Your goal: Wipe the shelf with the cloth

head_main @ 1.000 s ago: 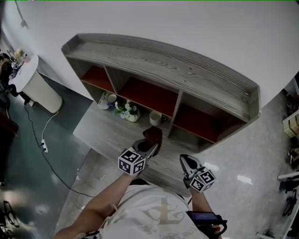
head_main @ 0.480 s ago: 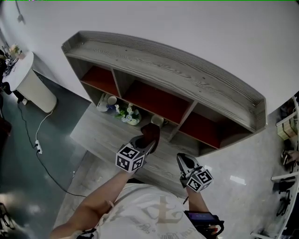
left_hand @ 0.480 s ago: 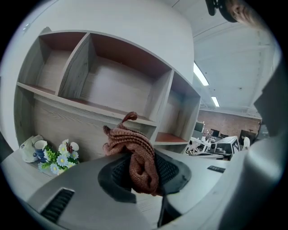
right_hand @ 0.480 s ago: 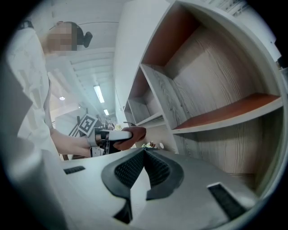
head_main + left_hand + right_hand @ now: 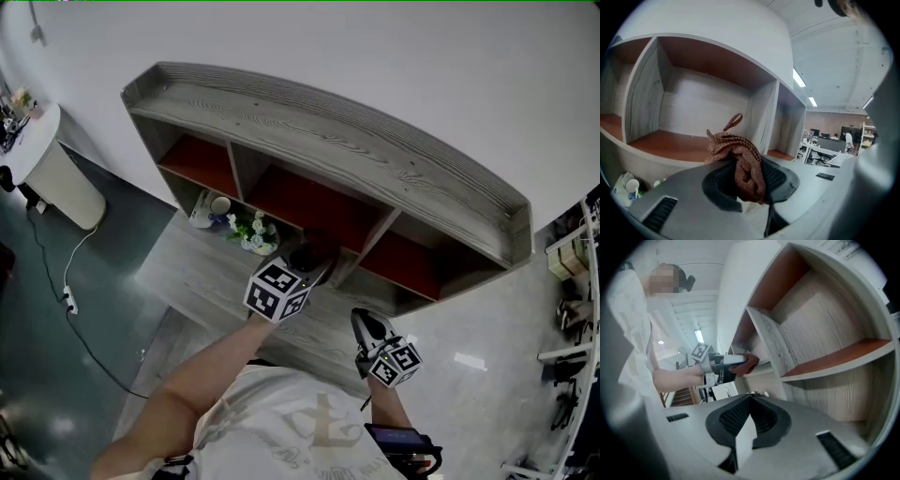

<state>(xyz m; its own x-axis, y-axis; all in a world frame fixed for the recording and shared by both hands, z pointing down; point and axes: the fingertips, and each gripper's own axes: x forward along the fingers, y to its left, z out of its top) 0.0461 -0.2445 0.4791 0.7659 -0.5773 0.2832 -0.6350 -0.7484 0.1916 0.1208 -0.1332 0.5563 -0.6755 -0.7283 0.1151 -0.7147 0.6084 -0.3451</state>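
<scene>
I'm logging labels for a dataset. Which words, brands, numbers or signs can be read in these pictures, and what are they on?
No text reads clearly in any view.
The left cube, on the left gripper: black-and-white square pattern, no letters.
The right cube, on the right gripper: the same.
The cloth held by the left gripper: no label shows.
The shirt print: faint, too blurred to read.

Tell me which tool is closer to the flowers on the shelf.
Left. The left tool, gripping the cloth, is just right of the flowers; the right tool hangs farther right, back toward the person.
</scene>
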